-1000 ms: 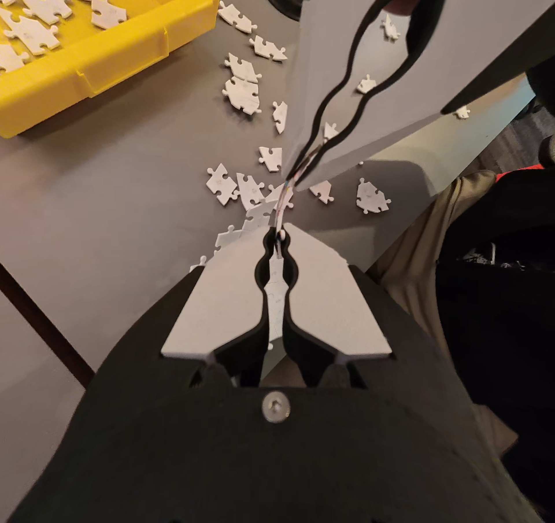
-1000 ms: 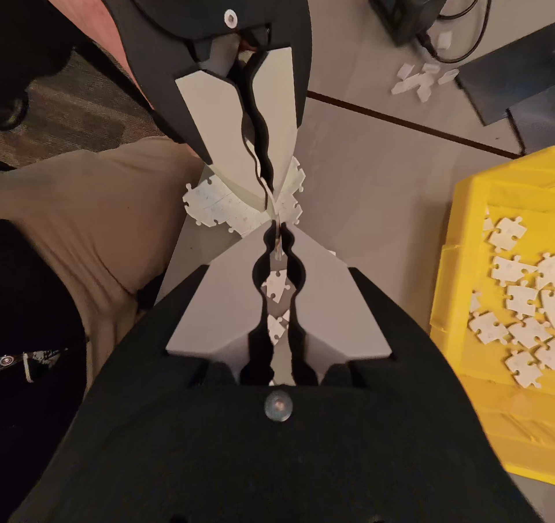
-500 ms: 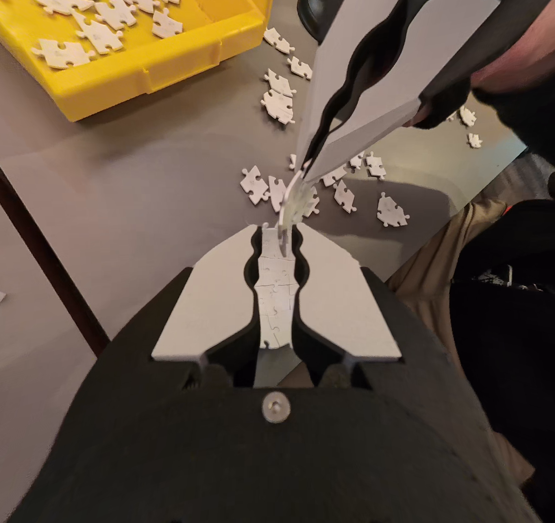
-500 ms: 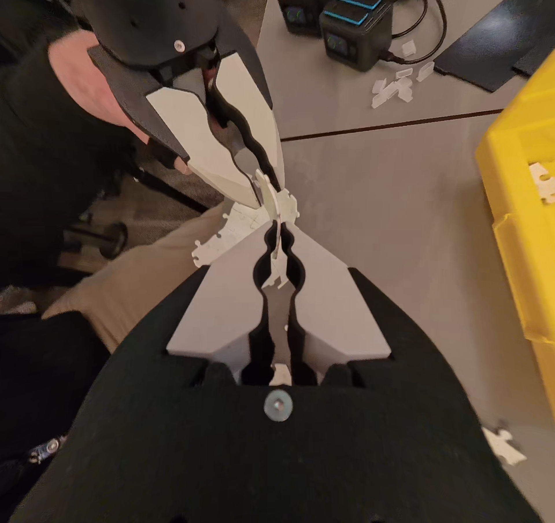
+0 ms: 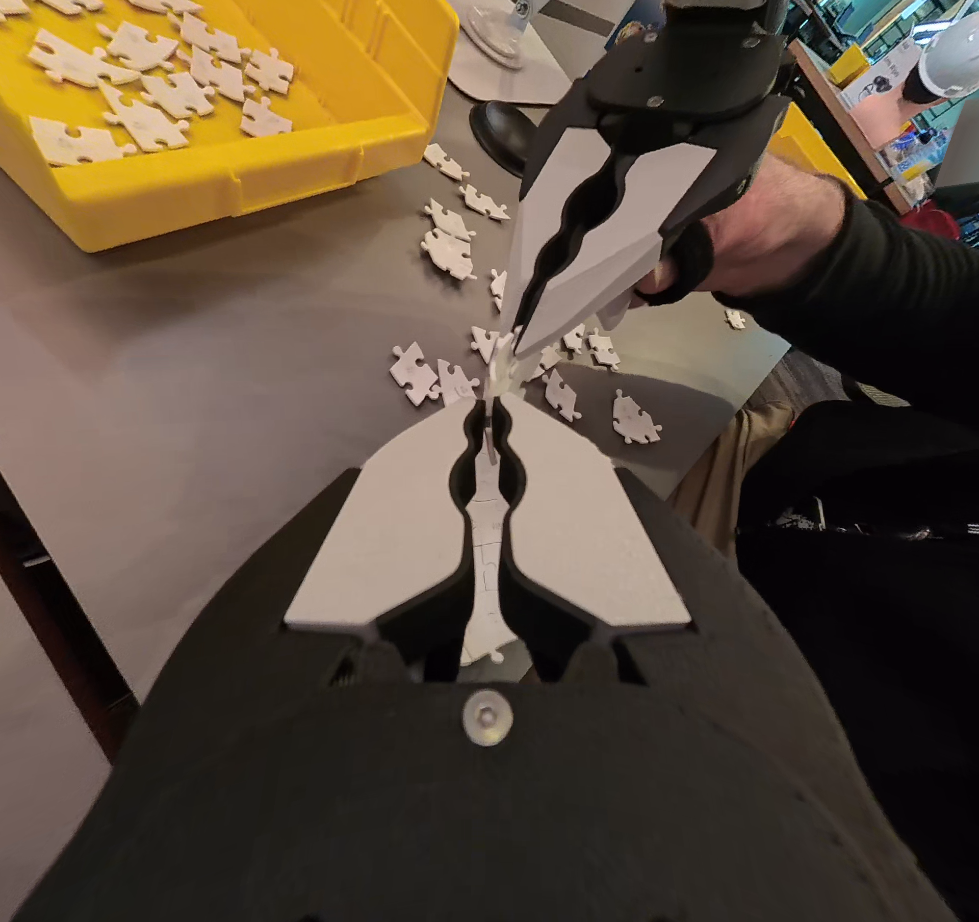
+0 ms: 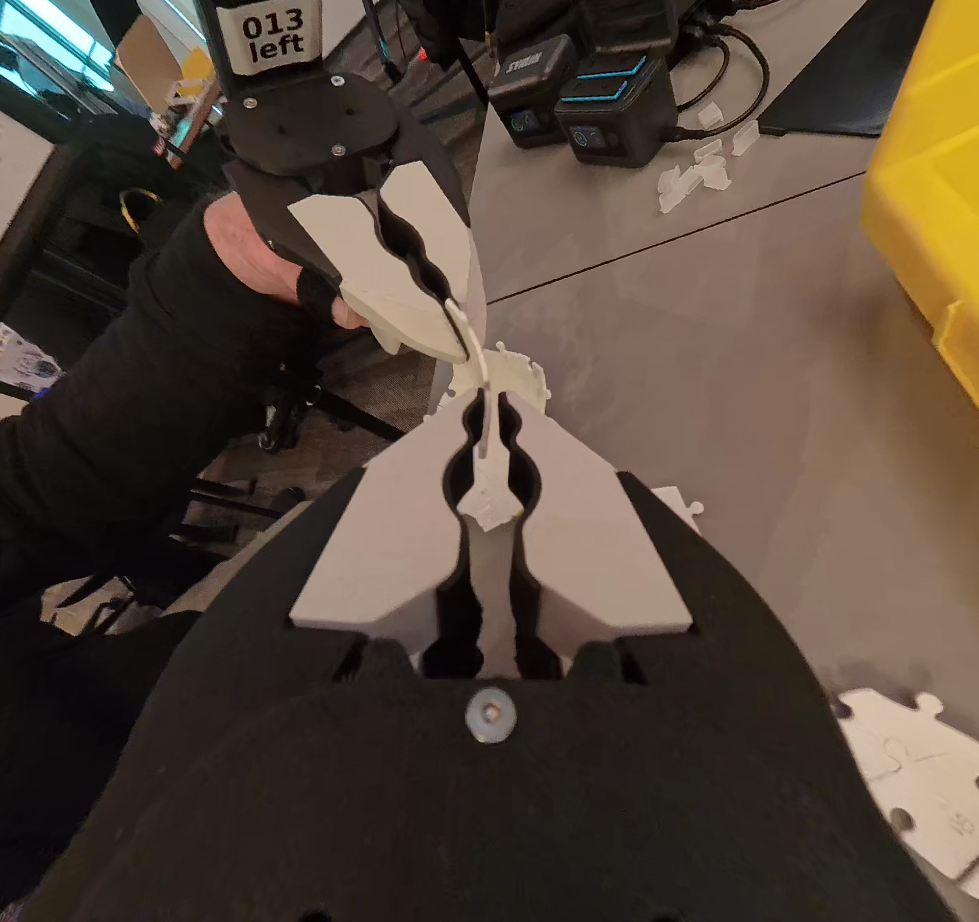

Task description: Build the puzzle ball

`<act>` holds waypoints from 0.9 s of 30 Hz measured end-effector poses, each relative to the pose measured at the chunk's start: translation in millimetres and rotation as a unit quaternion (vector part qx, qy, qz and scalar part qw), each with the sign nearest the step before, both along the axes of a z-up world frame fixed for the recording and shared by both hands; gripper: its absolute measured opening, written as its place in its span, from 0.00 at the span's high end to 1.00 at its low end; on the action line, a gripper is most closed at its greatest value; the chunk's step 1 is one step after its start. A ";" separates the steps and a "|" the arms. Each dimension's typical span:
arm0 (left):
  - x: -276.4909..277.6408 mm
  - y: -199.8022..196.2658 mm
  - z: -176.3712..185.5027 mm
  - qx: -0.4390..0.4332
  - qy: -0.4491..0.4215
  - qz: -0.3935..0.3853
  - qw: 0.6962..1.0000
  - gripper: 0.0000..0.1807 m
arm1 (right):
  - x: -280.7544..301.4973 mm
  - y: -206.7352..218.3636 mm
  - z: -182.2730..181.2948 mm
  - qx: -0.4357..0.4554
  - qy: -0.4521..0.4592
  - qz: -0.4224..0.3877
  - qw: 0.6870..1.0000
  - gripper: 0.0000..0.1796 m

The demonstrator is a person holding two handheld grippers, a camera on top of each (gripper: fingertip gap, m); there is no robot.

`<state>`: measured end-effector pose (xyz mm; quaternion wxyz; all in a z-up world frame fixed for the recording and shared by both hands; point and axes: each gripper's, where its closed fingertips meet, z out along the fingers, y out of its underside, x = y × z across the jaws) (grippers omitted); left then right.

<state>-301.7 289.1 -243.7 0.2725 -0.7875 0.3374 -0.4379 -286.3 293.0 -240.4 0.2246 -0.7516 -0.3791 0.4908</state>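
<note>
**Barely begun: one small panel joined, most pieces still loose**

The grey table (image 5: 212, 367) spreads ahead of my left gripper, and most of the job lies on it unbuilt. Far ahead and to the left of that gripper stands the yellow bin (image 5: 254, 176), holding a good many white pieces. Between the bin and my tips, a scatter of loose pieces (image 5: 450, 250) lies flat on the table, some just beyond the left gripper's tips, others trailing away toward the bin. None of these belongs to any ball yet.

What I have built is small: a curved assembled section (image 5: 484, 568) of a few joined pieces, which runs back under my left gripper (image 5: 490, 409), seen through the slot between its fingers. The left gripper is closed on the edge of that section, held up off the table.

My right gripper (image 6: 490, 404) meets it tip to tip from the far side. It is closed on a single piece (image 6: 490, 494), whose edge sits against the section's rim right at the left gripper's tips. Whether the tabs have seated I cannot tell; the joint is edge-on and partly hidden.

I judge I am at an early stage: this piece needs pressing home, then nearly the whole shell remains.
</note>
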 end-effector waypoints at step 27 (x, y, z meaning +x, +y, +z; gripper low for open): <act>-23.1 -3.7 -21.5 -0.023 0.068 0.000 0.997 0.82 | 3.4 11.6 -13.0 0.038 -0.193 0.171 0.965 1.00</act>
